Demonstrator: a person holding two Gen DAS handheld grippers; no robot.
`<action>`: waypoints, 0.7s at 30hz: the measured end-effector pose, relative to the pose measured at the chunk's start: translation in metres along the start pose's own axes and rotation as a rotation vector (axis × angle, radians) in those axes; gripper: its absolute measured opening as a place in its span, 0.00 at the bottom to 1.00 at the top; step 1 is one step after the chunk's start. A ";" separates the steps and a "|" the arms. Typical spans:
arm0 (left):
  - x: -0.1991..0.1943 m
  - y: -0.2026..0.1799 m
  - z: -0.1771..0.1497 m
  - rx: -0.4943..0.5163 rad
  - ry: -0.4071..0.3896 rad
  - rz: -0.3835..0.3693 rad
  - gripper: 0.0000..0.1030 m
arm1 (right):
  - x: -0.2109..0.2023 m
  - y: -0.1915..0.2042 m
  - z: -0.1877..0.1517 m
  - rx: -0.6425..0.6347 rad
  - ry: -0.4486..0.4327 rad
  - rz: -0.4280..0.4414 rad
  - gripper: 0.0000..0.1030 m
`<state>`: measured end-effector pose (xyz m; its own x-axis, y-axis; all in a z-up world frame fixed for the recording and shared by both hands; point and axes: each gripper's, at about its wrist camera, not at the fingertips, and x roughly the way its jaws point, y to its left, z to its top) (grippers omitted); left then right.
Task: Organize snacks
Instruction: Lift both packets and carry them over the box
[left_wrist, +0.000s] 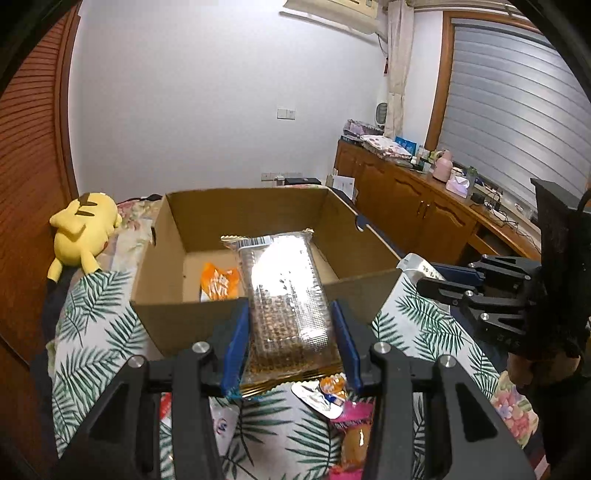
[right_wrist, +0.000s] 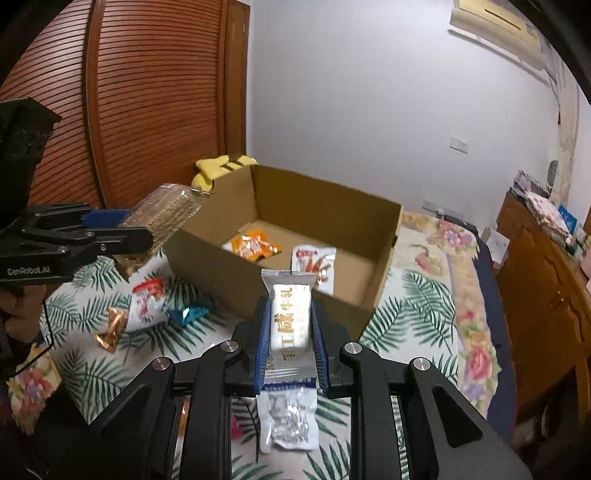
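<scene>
A: Left hand-held gripper (left_wrist: 291, 343) status?
B: Part-closed, blue pads clamped on both long edges of a clear-wrapped snack bar pack (left_wrist: 286, 295). Pack is long, brown grid-textured inside, glare across its middle. It sticks out forward over the near wall of the cardboard box (left_wrist: 258, 321).

A: Right hand-held gripper (right_wrist: 290, 343)?
B: Closed tight on a white nougat packet (right_wrist: 290, 321) with gold characters and a crimped top edge. Held just short of the box's near wall.

A: Box contents?
B: Orange snack packets (right_wrist: 253, 247) at the left, a white-and-red packet (right_wrist: 314, 266) to their right. Box sits on the bed's palm-leaf cover (right_wrist: 417, 306).

A: Loose items?
B: On the cover left of the box: a red-and-white packet (right_wrist: 147, 302), a teal wrapper (right_wrist: 190, 314), a copper foil wrapper (right_wrist: 112, 328). A white packet (right_wrist: 288, 421) lies under the right hand-held gripper.

A: Anything unclear?
B: Print on most wrappers is unreadable. A pink packet (left_wrist: 354, 432) is partly hidden by the left hand-held gripper's frame.
</scene>
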<state>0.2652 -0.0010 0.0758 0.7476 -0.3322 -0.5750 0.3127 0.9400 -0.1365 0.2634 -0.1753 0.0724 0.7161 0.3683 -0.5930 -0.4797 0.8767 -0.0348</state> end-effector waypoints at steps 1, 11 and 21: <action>0.000 0.002 0.003 0.000 -0.003 0.001 0.42 | 0.000 0.001 0.004 -0.003 -0.004 0.001 0.19; 0.000 0.025 0.031 0.015 -0.034 0.025 0.42 | 0.011 0.004 0.033 -0.013 -0.033 0.003 0.19; 0.023 0.051 0.046 -0.006 -0.025 0.043 0.42 | 0.040 0.004 0.049 -0.013 -0.036 0.002 0.19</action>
<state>0.3255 0.0351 0.0928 0.7748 -0.2937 -0.5599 0.2772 0.9537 -0.1168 0.3156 -0.1418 0.0881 0.7328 0.3806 -0.5641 -0.4871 0.8722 -0.0443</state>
